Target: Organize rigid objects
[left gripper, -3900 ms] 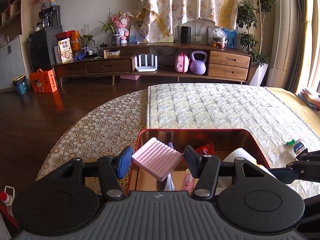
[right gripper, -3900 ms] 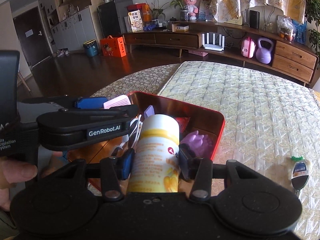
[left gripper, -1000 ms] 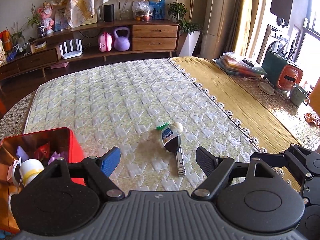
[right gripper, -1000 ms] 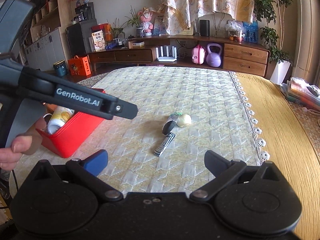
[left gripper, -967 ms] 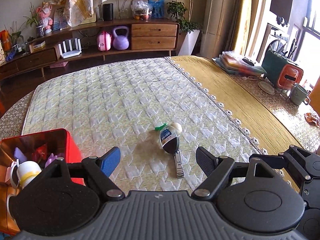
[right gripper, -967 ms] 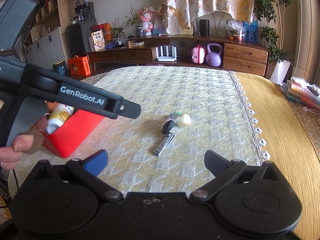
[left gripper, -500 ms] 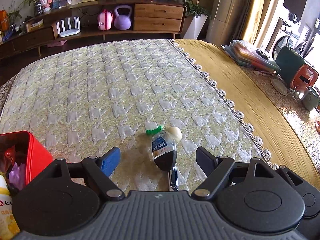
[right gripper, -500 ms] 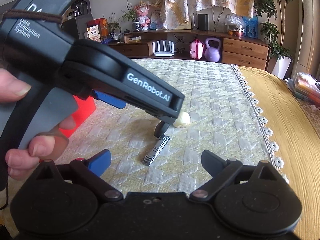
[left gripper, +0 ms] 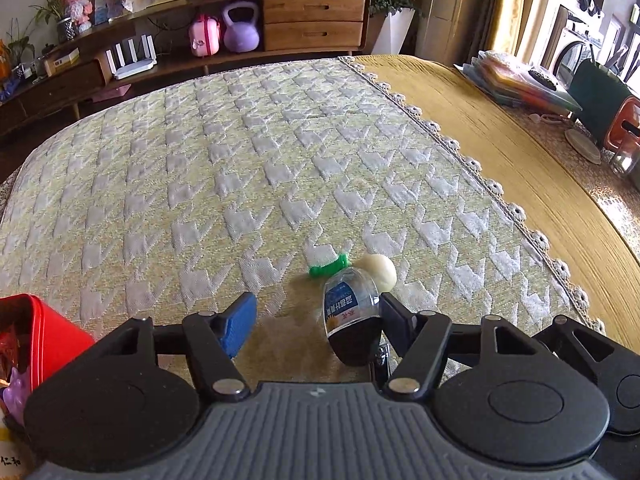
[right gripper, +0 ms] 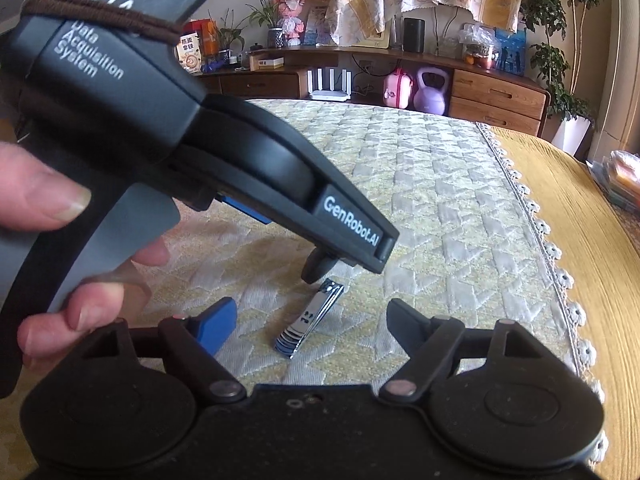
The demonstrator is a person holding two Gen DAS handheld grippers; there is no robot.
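Note:
A small bottle with dark liquid and a blue label lies on the quilted cloth. It is between the jaws of my left gripper, close against the black right finger and apart from the blue pad. Those jaws are closing. A green piece and a cream ball lie just past the bottle. A metal nail clipper lies flat between the jaws of my right gripper, which are closing and touch nothing. The bottle's dark base shows beyond the clipper.
A red box with several items stands at the near left. The left tool's body, held by a hand, fills the left of the right wrist view. A lace edge borders yellow cloth, with stacked things at the far right.
Both grippers have come down and nearer to the objects, and both pairs of jaws have narrowed. The bottle now lies between the left jaws, the clipper between the right ones.

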